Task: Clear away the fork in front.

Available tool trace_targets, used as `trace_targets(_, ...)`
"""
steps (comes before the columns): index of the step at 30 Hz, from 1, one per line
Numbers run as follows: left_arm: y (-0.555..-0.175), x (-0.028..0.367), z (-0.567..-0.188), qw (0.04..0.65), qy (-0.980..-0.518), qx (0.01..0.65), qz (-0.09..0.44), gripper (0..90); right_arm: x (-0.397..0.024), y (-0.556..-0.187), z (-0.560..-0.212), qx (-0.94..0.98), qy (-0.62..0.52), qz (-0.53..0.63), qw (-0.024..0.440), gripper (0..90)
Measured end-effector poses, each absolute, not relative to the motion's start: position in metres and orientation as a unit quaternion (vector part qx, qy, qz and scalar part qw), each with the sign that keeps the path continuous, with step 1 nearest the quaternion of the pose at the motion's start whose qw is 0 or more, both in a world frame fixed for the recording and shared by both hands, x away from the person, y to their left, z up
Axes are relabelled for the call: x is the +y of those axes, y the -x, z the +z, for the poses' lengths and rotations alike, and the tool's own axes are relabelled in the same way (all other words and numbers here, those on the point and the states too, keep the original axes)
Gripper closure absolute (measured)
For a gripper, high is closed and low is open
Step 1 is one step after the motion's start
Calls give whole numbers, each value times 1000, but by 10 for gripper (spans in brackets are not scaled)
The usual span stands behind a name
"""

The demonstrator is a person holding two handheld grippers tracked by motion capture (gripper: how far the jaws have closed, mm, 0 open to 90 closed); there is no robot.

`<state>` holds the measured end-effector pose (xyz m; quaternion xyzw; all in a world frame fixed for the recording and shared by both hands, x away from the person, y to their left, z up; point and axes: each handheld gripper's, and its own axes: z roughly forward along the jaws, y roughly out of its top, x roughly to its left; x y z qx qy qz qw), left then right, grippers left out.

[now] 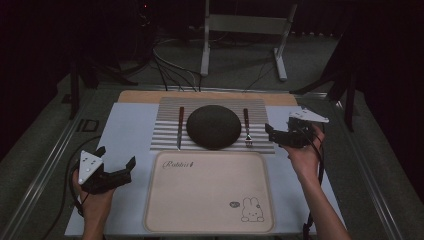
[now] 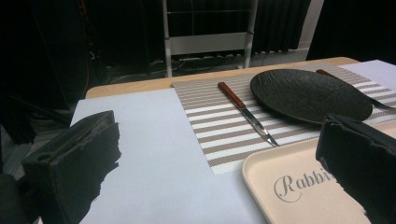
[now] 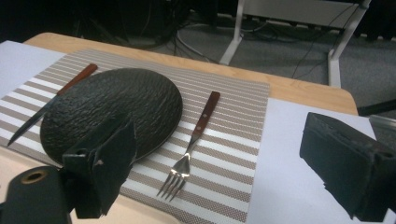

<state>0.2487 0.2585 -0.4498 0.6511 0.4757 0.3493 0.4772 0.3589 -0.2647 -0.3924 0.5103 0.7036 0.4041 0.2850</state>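
Beige tray [image 1: 210, 225] nearest person, bare. Striped placemat [image 1: 167, 135] beyond tray; dark plate [image 1: 213, 126] centred on placemat, knife [image 1: 179, 127] left of plate, fork [image 1: 247, 129] right. Right gripper [image 1: 274, 134] beside fork, jaws spread, empty; left gripper [image 1: 117, 167] likewise, left of tray. Approach step, probably; next: lower onto fork handle.

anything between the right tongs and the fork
Nothing visible. The right tongs hang open just right of the fork, which lies uncovered on the striped mat beside the dark plate; only bare mat and tabletop lie between them.
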Motion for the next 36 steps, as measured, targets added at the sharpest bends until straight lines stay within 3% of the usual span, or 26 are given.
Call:
trace_targets(21,-250,258,-451,477,-653,475,346,0,-243,-406,-394,708,-523,379,285,107)
trace_targets(36,-251,256,-452,478,-654,474,344,0,-235,-455,-413,712,-546,344,276,107)
